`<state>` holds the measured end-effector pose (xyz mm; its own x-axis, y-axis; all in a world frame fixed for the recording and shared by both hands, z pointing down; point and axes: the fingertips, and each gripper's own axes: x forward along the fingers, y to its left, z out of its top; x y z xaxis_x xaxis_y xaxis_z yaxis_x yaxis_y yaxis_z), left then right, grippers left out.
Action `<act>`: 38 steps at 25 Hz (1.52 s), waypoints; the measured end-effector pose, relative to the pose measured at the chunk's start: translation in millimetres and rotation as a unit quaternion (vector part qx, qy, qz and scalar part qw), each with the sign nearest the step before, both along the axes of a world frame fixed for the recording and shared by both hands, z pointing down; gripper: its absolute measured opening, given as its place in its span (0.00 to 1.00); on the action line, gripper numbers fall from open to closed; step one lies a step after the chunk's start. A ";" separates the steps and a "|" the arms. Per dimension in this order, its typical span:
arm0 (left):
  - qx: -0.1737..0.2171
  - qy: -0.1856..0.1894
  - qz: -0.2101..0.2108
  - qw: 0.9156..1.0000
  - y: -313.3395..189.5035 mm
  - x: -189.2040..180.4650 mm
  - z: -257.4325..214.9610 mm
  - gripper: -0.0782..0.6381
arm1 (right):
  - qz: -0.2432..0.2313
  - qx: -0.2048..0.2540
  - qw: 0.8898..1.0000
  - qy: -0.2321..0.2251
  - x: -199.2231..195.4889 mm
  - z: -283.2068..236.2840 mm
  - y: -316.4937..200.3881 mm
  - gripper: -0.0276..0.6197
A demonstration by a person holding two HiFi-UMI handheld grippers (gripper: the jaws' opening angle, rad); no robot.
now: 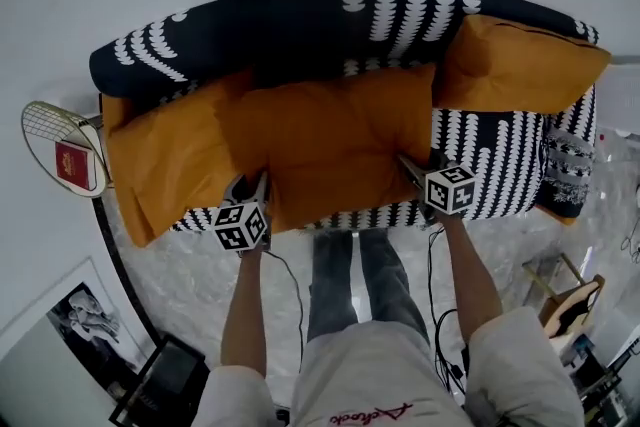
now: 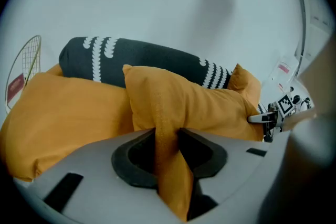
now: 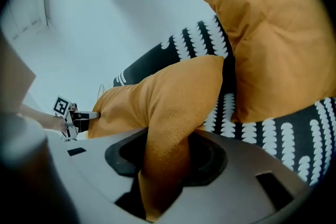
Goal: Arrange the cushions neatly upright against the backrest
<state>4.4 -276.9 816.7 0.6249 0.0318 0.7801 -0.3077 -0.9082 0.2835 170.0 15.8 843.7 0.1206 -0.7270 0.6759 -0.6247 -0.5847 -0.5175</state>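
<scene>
Three orange cushions lie on a black sofa [image 1: 300,25] with a white pattern. The middle cushion [image 1: 335,140] lies flat on the seat, its front edge towards me. My left gripper [image 1: 250,185] is shut on that cushion's front left corner, and in the left gripper view the fabric [image 2: 194,102] is pinched between the jaws [image 2: 167,139]. My right gripper [image 1: 418,165] is shut on the front right corner, with fabric [image 3: 168,97] squeezed in it [image 3: 170,149]. The left cushion [image 1: 165,160] slumps over the seat's left end. Propped at the right armrest is the right cushion [image 1: 520,65].
A round wire side table [image 1: 45,120] with a red book [image 1: 75,165] stands left of the sofa. A framed picture [image 1: 60,325] leans at the lower left. A chair [image 1: 570,305] and cables are at the lower right. The person's legs [image 1: 355,275] stand close to the seat front.
</scene>
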 end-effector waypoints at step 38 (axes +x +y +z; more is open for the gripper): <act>-0.011 0.057 0.060 0.997 -56.8 219.3 27.8 0.41 | 0.046 -0.033 0.982 0.181 167.0 -9.5 -21.9 0.55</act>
